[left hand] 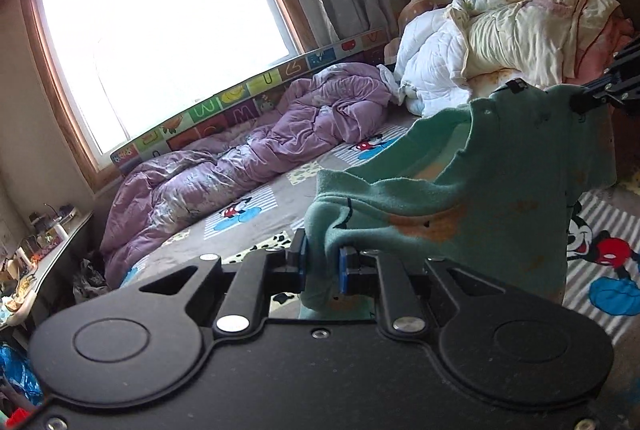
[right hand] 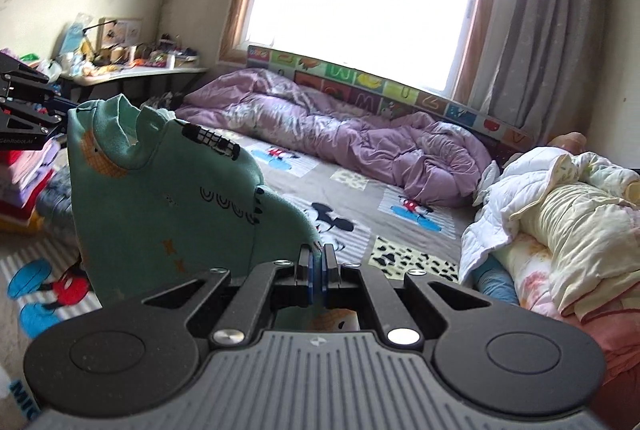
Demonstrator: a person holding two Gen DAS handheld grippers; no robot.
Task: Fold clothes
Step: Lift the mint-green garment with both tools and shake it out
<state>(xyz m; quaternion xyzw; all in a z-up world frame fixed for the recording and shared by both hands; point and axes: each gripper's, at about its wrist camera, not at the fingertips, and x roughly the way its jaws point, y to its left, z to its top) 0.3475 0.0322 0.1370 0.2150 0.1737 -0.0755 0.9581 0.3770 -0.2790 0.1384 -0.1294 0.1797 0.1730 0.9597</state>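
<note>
A green top [left hand: 460, 190] hangs in the air above the bed [right hand: 400, 230], both left tongs [left hand: 322, 262] and right tongs [right hand: 317, 270] pinched shut on its edges; thin bites could slip, dropping it crumpled.

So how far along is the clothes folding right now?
Some looks done: a stack of folded clothes sits at the bed's edge. In hand: the left gripper and right gripper each pinch the green top, holding it up above the bed sheet. Left: it hangs unfolded, so laying it flat and folding it remain.
</note>
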